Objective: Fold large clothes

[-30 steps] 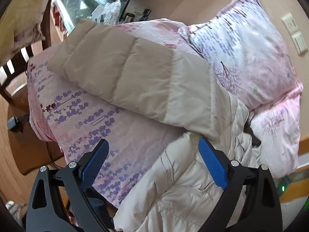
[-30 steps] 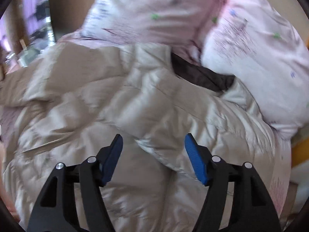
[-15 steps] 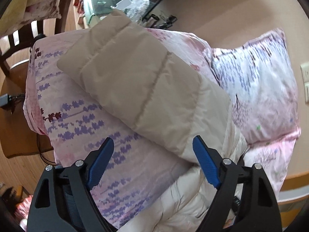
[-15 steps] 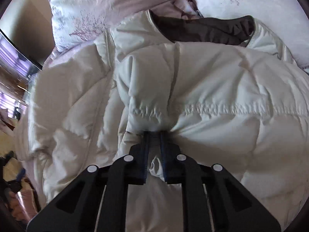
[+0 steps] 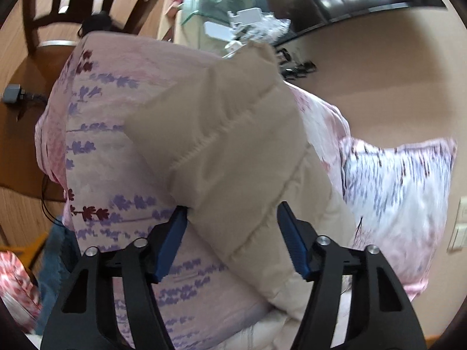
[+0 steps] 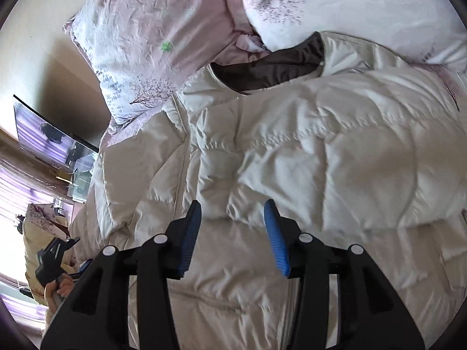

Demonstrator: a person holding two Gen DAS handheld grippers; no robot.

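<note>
A cream quilted down jacket [image 6: 306, 151] lies spread on the bed, its brown-lined collar [image 6: 271, 70] toward the pillows. One sleeve is folded across the chest. My right gripper [image 6: 232, 213] is open just above that sleeve's cuff [image 6: 213, 201]. In the left wrist view the other sleeve [image 5: 230, 145] stretches out over the floral bedspread [image 5: 96, 151]. My left gripper [image 5: 230, 218] is open, with its jaws either side of this sleeve. My left gripper also shows in the right wrist view [image 6: 55, 256], held in a hand at the far left.
Pink floral pillows [image 6: 151, 43] [image 5: 397, 201] lie at the head of the bed against a beige wall. A wooden chair [image 5: 58, 14], a glass stand with clutter [image 5: 233, 5] and a TV [image 6: 43, 134] stand beyond the bed. A power adapter [image 5: 13, 96] lies on the floor.
My right gripper, shut on the sleeve cuff half a second ago, has opened and let it go on the chest. My left gripper has moved along the outstretched sleeve, which now sits between its jaws.
</note>
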